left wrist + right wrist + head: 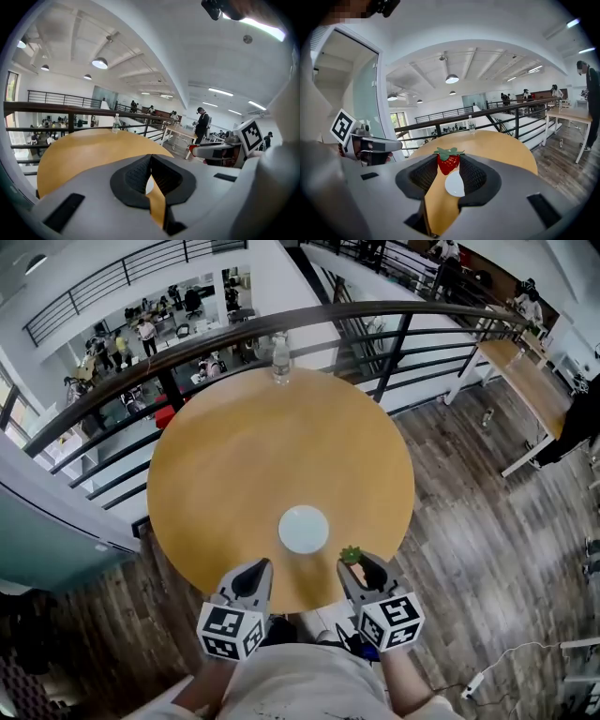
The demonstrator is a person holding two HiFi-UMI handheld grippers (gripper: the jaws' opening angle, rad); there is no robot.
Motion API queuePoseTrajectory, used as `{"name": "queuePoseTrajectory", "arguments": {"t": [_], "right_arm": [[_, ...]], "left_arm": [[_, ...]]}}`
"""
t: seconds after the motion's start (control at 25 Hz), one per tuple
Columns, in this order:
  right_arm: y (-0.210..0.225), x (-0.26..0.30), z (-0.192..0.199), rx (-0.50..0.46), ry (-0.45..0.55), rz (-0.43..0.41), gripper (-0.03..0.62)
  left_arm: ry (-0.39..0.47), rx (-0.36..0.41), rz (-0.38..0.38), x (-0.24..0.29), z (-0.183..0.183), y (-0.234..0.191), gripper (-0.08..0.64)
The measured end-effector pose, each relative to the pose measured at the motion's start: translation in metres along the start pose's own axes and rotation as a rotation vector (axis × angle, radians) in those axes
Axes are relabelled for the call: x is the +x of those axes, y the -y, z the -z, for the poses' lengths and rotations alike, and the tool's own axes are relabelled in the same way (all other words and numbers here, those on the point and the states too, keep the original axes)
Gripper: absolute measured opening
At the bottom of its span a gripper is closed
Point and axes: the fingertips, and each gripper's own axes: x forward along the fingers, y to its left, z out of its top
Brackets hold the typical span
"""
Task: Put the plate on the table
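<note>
A small white plate [304, 529] lies flat on the round wooden table [234, 456], near its front edge. Just behind the plate's left side, my left gripper [255, 570] is shut with nothing in it. In the left gripper view its fingertips [150, 158] meet, and a sliver of the plate [149, 185] shows behind them. My right gripper [354, 563] hovers at the plate's right and is shut on a red strawberry with green leaves [448, 161]. In the right gripper view the plate [454, 185] shows below the berry.
A clear water bottle [280, 360] stands at the table's far edge, against a dark railing [187, 343]. Beyond the rail is a lower floor with people. A long desk [525, 381] stands on the wooden floor at the right.
</note>
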Motion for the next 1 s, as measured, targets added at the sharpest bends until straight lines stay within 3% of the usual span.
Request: {"name": "queuePoseTrajectory", "arguments": {"t": [0.16, 0.48, 0.84, 1.0], "right_arm": [[-0.002, 0.015, -0.006, 0.001, -0.001, 0.04, 0.155], [0.006, 0.031, -0.026, -0.038, -0.003, 0.088, 0.155], [0.017, 0.026, -0.029, -0.077, -0.007, 0.014, 0.155], [0.015, 0.038, -0.028, -0.079, -0.022, -0.013, 0.155]], "left_arm": [[0.0, 0.009, 0.043, 0.012, -0.011, -0.017, 0.023], [0.0, 0.0, 0.058, 0.028, -0.028, -0.033, 0.023], [0.02, -0.03, -0.002, 0.025, -0.021, -0.013, 0.023], [0.019, -0.049, -0.027, 0.025, -0.02, -0.023, 0.023]]}}
